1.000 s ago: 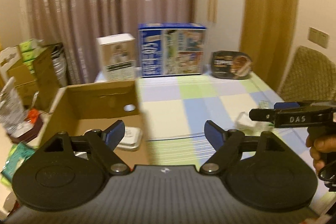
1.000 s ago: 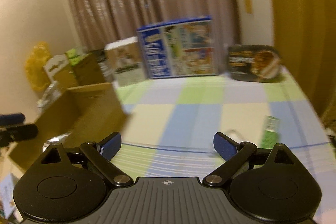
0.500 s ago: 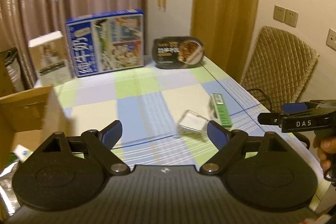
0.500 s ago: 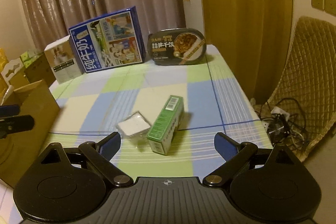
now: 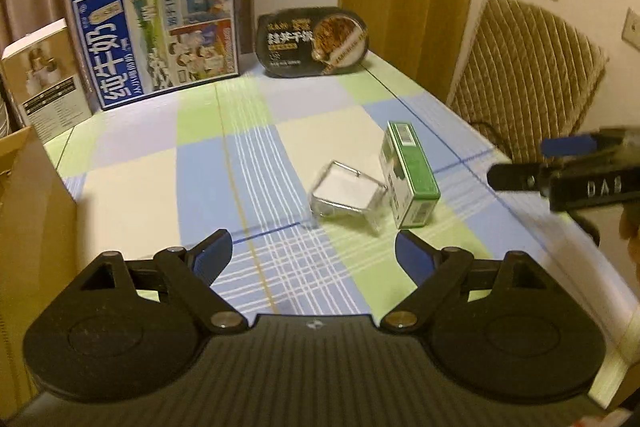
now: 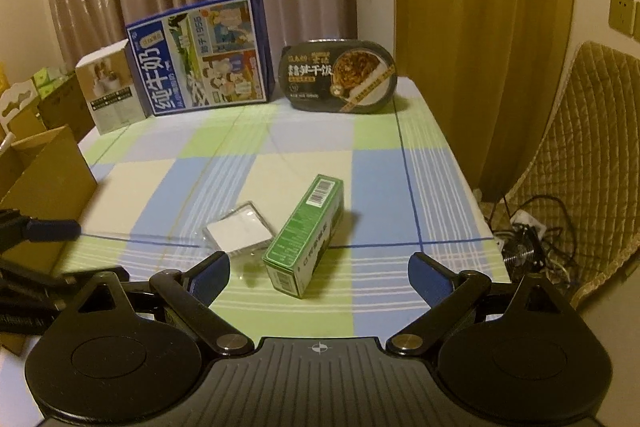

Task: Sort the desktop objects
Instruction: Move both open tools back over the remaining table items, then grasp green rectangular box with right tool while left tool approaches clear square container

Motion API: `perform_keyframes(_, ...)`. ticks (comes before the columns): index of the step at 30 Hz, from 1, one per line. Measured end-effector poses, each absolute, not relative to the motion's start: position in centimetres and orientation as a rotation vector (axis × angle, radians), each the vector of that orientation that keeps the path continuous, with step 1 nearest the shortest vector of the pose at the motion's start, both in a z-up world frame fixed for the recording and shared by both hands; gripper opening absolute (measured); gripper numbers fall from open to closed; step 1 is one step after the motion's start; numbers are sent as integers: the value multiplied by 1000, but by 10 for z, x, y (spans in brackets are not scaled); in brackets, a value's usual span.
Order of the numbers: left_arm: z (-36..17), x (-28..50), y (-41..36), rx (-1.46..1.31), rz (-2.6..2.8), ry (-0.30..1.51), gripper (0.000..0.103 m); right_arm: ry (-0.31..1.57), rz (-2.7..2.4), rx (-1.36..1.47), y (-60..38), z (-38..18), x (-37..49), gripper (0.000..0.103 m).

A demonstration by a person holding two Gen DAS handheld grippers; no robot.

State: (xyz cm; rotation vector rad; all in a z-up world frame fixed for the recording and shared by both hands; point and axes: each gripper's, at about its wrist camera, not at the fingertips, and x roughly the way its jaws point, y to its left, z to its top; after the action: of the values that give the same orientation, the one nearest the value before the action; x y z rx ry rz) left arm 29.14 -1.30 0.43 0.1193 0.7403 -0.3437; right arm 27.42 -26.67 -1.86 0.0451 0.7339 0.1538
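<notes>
A green carton (image 5: 408, 173) (image 6: 306, 235) lies on its side on the checked tablecloth (image 5: 248, 163) (image 6: 376, 179), touching a clear plastic case (image 5: 347, 191) (image 6: 237, 230) with a white insert on its left. My left gripper (image 5: 312, 255) hovers open just short of the clear case, nothing between its fingers. My right gripper (image 6: 318, 273) is open too, with the near end of the green carton between its fingertips but untouched. The right gripper also shows at the right edge of the left wrist view (image 5: 568, 167), held by a hand.
At the table's back stand a blue milk carton box (image 5: 156, 35) (image 6: 200, 57), a white box (image 5: 44, 83) (image 6: 110, 87) and a black ready-meal tray (image 5: 312, 41) (image 6: 340, 77). A brown cardboard box (image 5: 28, 211) (image 6: 44, 179) sits left. A woven chair (image 5: 528, 75) (image 6: 588, 163) stands right, cables on the floor.
Both views swung right, away from the cardboard box, and dropped closer to the table. The green carton and clear case now lie directly ahead of both grippers.
</notes>
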Motion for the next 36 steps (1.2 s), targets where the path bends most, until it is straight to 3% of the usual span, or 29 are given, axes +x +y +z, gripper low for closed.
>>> perform_keyframes(22,-33,322,-33,230,-374,749,89,804,172,74,-264,-42,316,91)
perform_keyframes(30,-40,332,-27,256,-336,695,94,871,217,82,-245,-62,342,59)
perform_keyframes(36,-51,345,-30,285,-342,776,94,917,209,56,-234,-74,354,38)
